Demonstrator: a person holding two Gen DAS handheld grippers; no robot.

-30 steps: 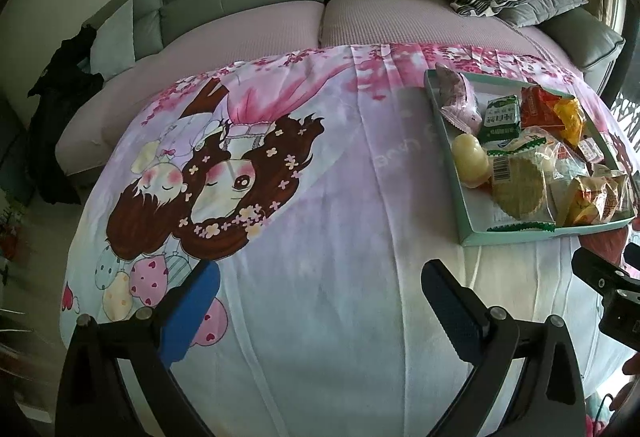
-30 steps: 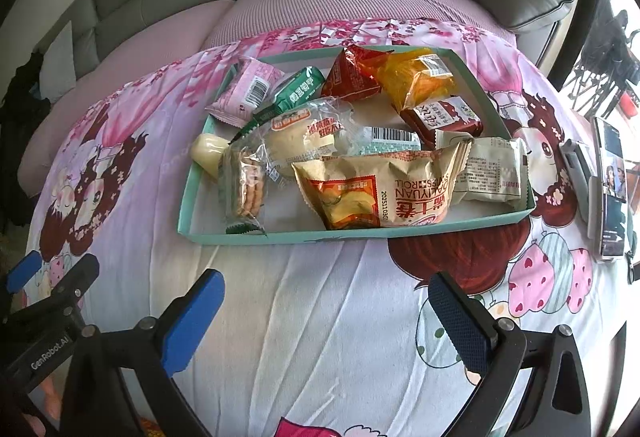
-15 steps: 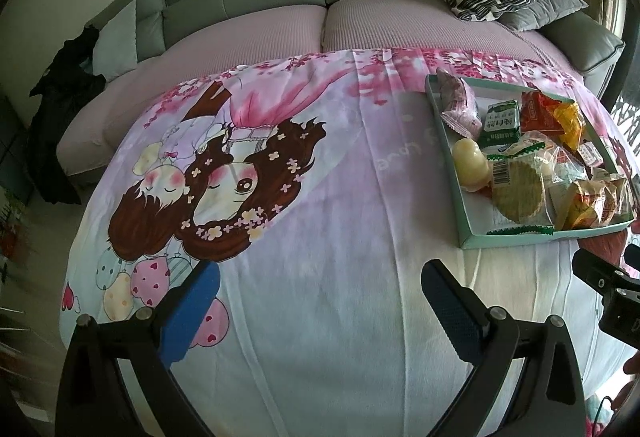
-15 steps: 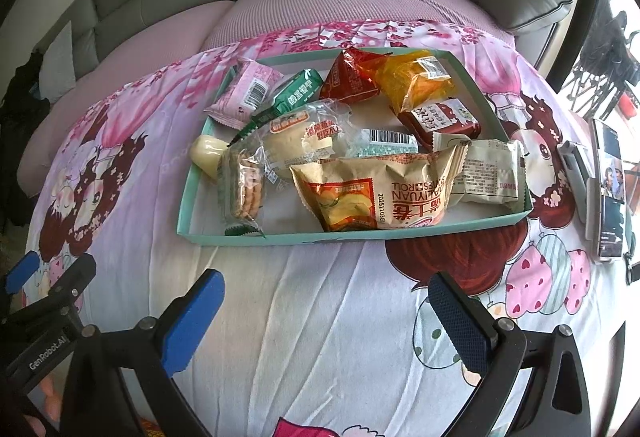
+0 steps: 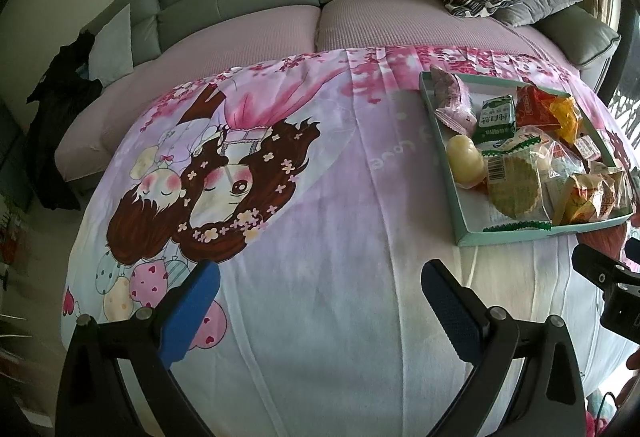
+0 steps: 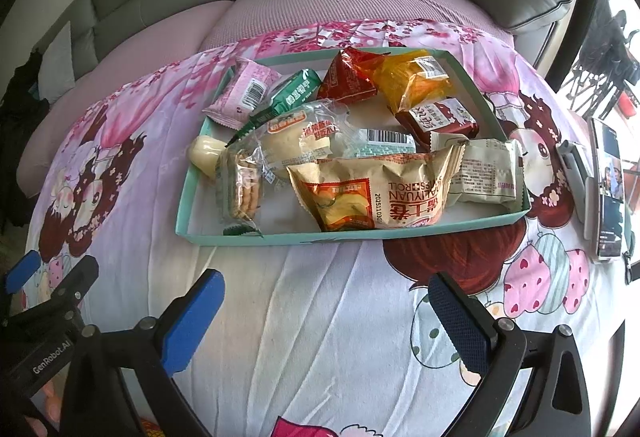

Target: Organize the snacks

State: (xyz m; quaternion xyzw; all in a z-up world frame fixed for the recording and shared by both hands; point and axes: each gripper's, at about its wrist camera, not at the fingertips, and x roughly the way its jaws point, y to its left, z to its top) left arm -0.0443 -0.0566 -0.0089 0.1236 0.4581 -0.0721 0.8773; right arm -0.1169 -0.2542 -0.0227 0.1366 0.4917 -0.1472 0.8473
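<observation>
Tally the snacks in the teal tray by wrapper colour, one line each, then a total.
In the teal tray, as seen from the right wrist:
Pink: 1
Green: 1
Red or dark red: 2
Orange: 1
Clear: 3
Tan: 1
Pale grey: 1
Pale yellow piece: 1
Total: 11

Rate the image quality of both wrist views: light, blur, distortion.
Left wrist view: dim, sharp, strong fisheye bulge in the printed cloth. Right wrist view: brighter, blown-out window at the right edge, sheen on the swiss roll bag in the tray, no motion blur.
</observation>
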